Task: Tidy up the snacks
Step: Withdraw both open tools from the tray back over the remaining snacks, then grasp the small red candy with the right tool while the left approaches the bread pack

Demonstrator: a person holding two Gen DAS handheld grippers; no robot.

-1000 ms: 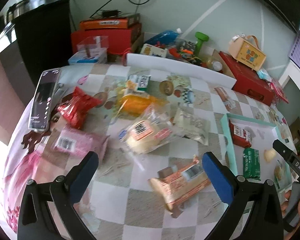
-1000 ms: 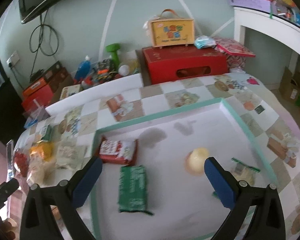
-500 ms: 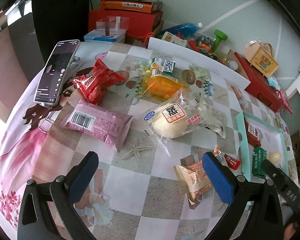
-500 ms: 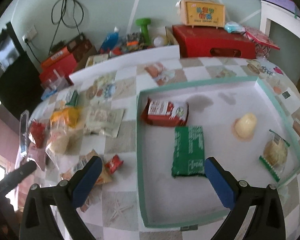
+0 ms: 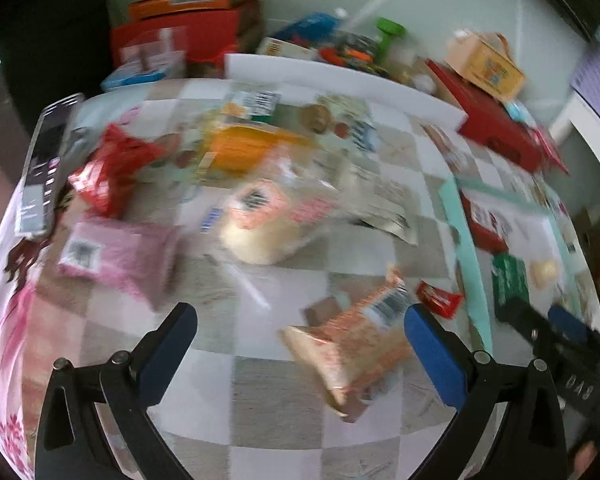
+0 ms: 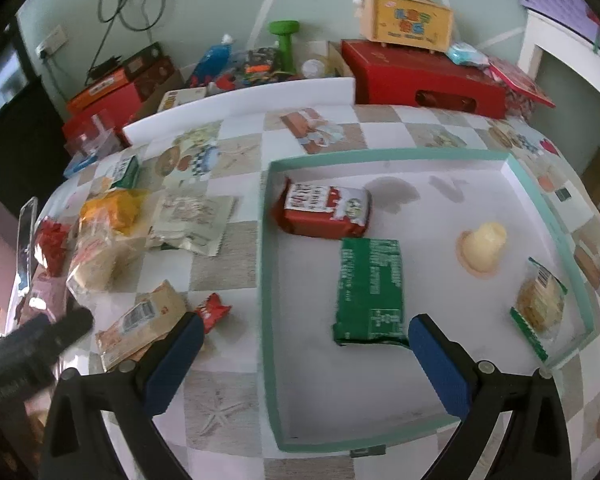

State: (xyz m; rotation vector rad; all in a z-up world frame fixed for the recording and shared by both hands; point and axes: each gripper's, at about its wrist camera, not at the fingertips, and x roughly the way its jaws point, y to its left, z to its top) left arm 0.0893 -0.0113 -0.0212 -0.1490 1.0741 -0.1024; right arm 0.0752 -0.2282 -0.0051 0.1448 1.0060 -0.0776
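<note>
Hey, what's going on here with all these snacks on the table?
A person is sorting snacks with two handheld grippers. Both the left gripper and the right gripper are open and hold nothing. Four items lie in the teal-rimmed tray, among them a red pack and a green pack. Others wait on the tablecloth, such as an orange wafer pack near the left gripper.

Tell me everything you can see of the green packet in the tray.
The green packet is a flat, rectangular, sealed wrapper, apparently glossy plastic film, dark green with fine pale print too blurred to read. It lies flat on the white floor of the teal-rimmed tray, long side running away from the camera, just below the red packet without clearly touching it. Nothing grips it; the right gripper hangs open nearby.
</note>
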